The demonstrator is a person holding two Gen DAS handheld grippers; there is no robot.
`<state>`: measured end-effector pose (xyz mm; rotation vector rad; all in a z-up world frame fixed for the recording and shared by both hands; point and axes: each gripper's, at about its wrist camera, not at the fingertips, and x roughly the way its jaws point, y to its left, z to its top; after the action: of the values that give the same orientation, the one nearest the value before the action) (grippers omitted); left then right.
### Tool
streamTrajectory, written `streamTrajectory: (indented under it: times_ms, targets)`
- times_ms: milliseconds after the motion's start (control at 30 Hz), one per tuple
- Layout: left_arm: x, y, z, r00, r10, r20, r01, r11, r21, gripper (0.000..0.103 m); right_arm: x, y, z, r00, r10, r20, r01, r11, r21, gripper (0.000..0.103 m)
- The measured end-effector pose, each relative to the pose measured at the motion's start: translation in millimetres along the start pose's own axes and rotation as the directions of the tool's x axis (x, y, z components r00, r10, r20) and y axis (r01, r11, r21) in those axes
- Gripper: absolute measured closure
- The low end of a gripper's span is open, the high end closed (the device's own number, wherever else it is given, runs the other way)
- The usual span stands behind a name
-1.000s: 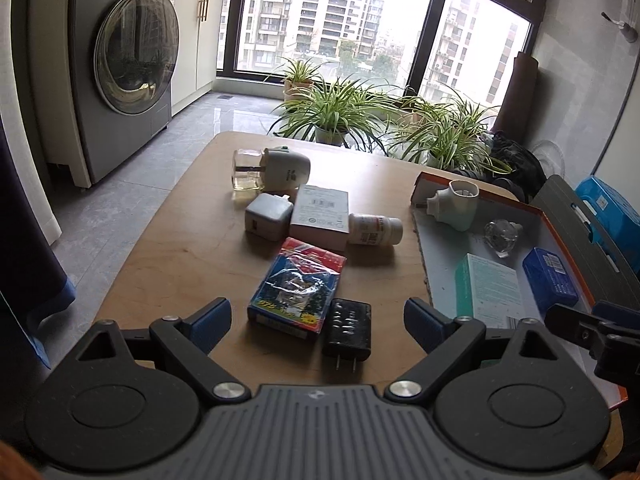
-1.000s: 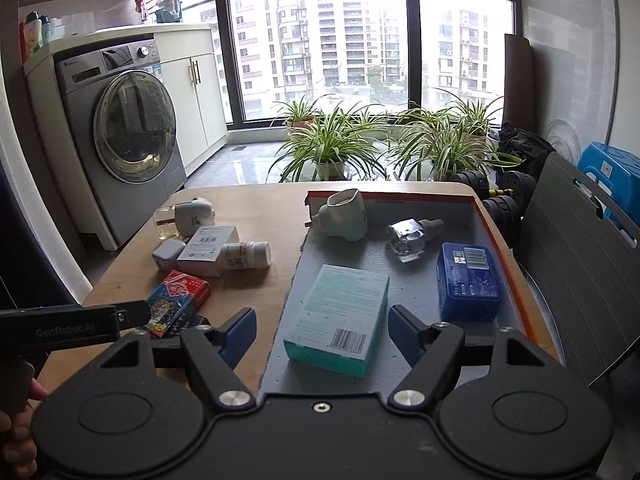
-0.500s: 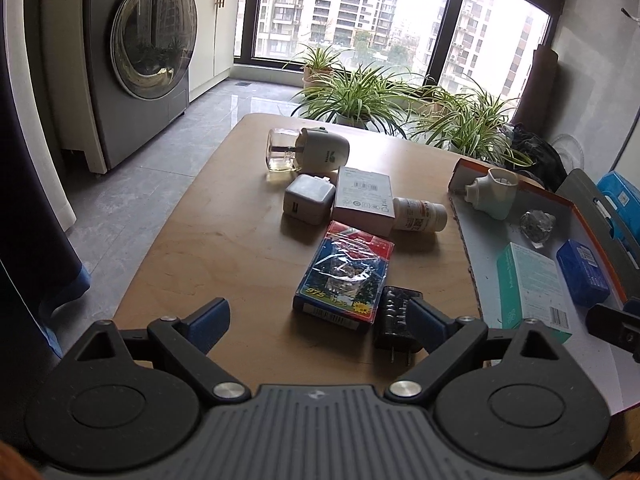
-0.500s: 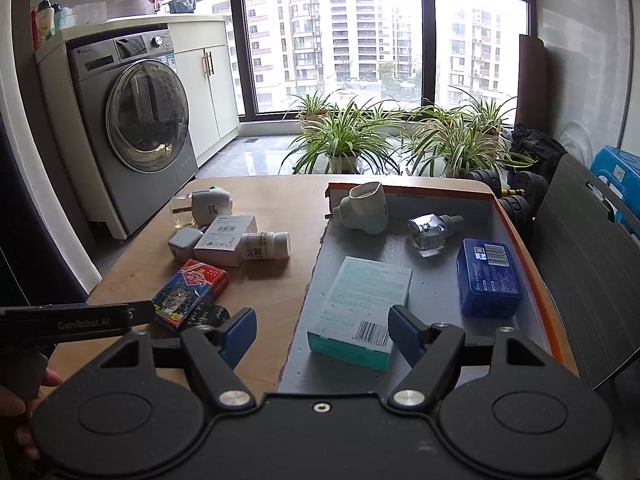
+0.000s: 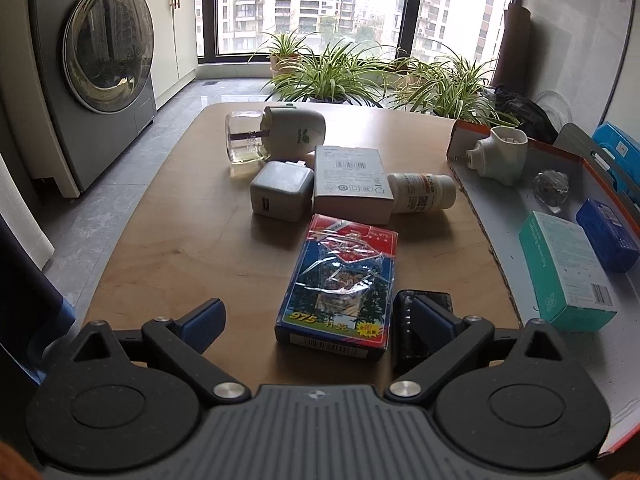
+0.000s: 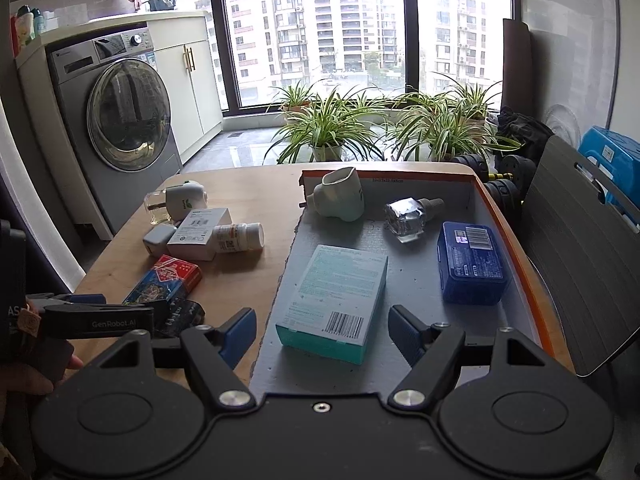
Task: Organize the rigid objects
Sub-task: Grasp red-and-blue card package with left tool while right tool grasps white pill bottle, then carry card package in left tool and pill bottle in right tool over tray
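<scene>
The left gripper (image 5: 316,314) is opening its jaws wide around the near end of the playing-card pack (image 5: 340,282), gripping nothing yet, while the pack is lying flat on the wooden table (image 5: 180,248), with the black plug adapter (image 5: 404,328) just beside it. The right gripper (image 6: 322,330) is hovering half open and empty over the grey tray (image 6: 416,280). A clean pick is calling for both pads to straddle the pack's long sides, the right pad slipping between pack and adapter.

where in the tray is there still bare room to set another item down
Free: the tray floor between the teal box and the blue box, and its near edge. Crowded: the far end, with the white plug-in holder and glass bottle.
</scene>
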<state>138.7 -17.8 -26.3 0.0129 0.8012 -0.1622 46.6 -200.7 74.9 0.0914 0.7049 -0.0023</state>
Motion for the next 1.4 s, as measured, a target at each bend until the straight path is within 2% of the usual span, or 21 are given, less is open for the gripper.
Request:
streamTrajectory:
  times_ms: [167,267,333,400,467,500,533,567,667,800,900,1000,1133,1267,1400]
  targets:
    - [13,5,10,1.000,0.015,0.011,-0.015,1.000,0.005,0.000,4,-4,1,1.000,-0.009,-0.004,0.009,1.000,0.004,0.017]
    - [18,5,12,1.000,-0.014,0.004,0.014,1.000,0.008,0.001,7,-5,2,1.000,-0.010,-0.009,0.010,1.000,0.010,0.017]
    - [24,0,11,0.999,-0.028,-0.022,0.029,0.998,0.049,0.006,11,-4,2,1.000,-0.008,-0.017,0.008,1.000,0.009,0.017]
    - [27,-5,8,1.000,-0.011,-0.012,0.012,0.995,0.099,0.006,13,0,3,1.000,-0.005,-0.018,0.005,1.000,-0.002,0.017]
    - [26,-3,7,1.000,-0.004,0.009,0.003,0.996,0.094,0.012,16,4,6,1.000,0.002,-0.020,-0.002,1.000,-0.014,0.017]
    - [26,0,9,1.000,-0.009,0.020,0.007,0.997,0.077,0.025,18,6,8,1.000,0.008,-0.020,-0.009,1.000,-0.023,0.017]
    - [24,2,10,1.000,-0.008,0.027,0.006,0.997,0.072,0.042,21,9,10,1.000,0.012,-0.020,-0.013,0.999,-0.029,0.017]
    - [23,4,12,1.000,0.008,0.027,-0.009,0.998,0.063,0.043,24,12,13,1.000,0.020,-0.021,-0.021,0.999,-0.033,0.017]
    - [19,20,14,0.999,-0.044,0.020,0.045,0.999,-0.013,0.043,35,22,24,0.997,0.069,-0.020,-0.069,0.997,-0.033,0.017]
    - [7,36,10,0.999,-0.029,0.030,0.031,0.997,-0.076,0.043,62,41,44,0.992,0.123,-0.022,-0.124,0.991,-0.039,0.017]
    - [-4,47,5,0.999,-0.022,0.046,0.026,0.995,-0.101,0.043,90,55,58,0.992,0.117,-0.037,-0.118,0.992,-0.046,0.017]
    - [-12,56,1,0.998,-0.017,0.063,0.025,0.992,-0.121,0.043,123,63,67,0.987,0.134,-0.087,-0.136,0.990,-0.022,0.017]
    - [-12,64,1,0.996,-0.045,0.079,0.057,0.987,-0.152,0.043,157,70,69,0.983,0.130,-0.131,-0.131,0.991,-0.001,0.017]
    - [-9,67,-1,0.995,-0.053,0.085,0.068,0.982,-0.174,0.043,173,78,69,0.984,0.119,-0.132,-0.121,0.993,-0.008,0.017]
    - [-7,63,-1,0.994,-0.054,0.096,0.068,0.986,-0.152,0.043,180,81,73,0.987,0.105,-0.120,-0.107,0.994,-0.016,0.017]
